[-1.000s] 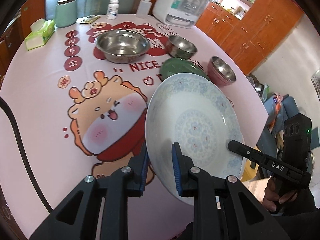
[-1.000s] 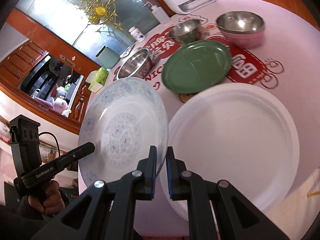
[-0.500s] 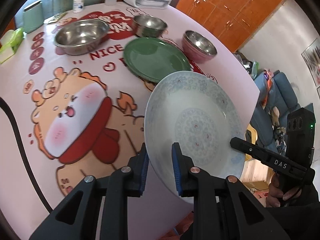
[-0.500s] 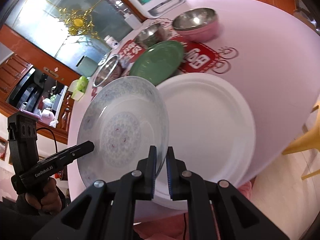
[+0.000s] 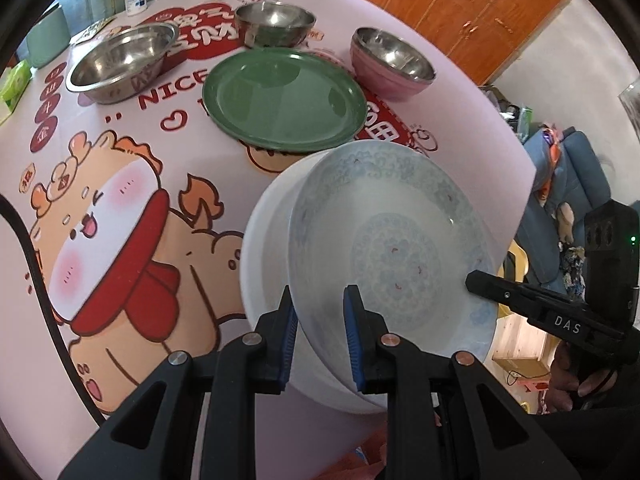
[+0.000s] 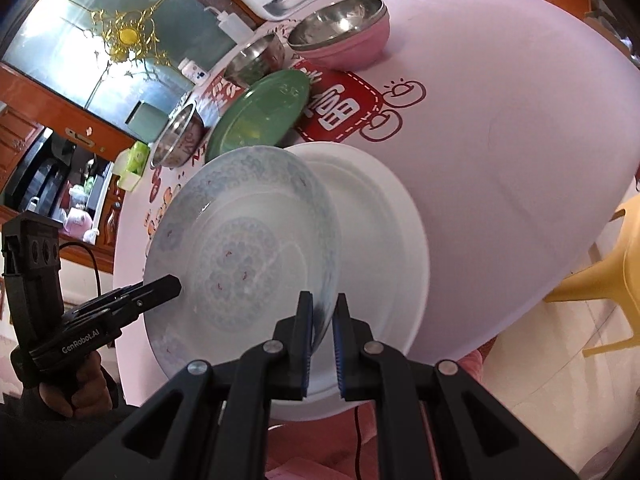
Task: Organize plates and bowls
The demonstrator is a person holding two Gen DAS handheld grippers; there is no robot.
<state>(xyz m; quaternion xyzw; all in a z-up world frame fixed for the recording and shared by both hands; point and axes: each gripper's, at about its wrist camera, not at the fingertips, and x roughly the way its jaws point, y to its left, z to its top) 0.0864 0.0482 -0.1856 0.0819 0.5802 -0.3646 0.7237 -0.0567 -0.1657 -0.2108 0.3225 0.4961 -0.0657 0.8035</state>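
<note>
Both the left gripper point(image 5: 320, 332) & right gripper point(image 6: 322, 338) have jaws clenched on the patterned plate point(image 5: 396, 240), held tilted just over the white plate point(image 6: 384, 240); green plate point(image 5: 284, 98) + 3 bowls on tabletop point(image 6: 500, 160) look unsorted.

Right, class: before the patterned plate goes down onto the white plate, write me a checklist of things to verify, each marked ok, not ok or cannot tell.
1. Left gripper clamped on the patterned plate rim: ok.
2. Right gripper clamped on the opposite rim: ok.
3. White plate lies flat on the table with nothing in it: ok.
4. Patterned plate held over the white plate: ok.
5. Patterned plate level: not ok, it looks tilted.
6. Green plate and pink bowl clear of the landing spot: ok.
</note>
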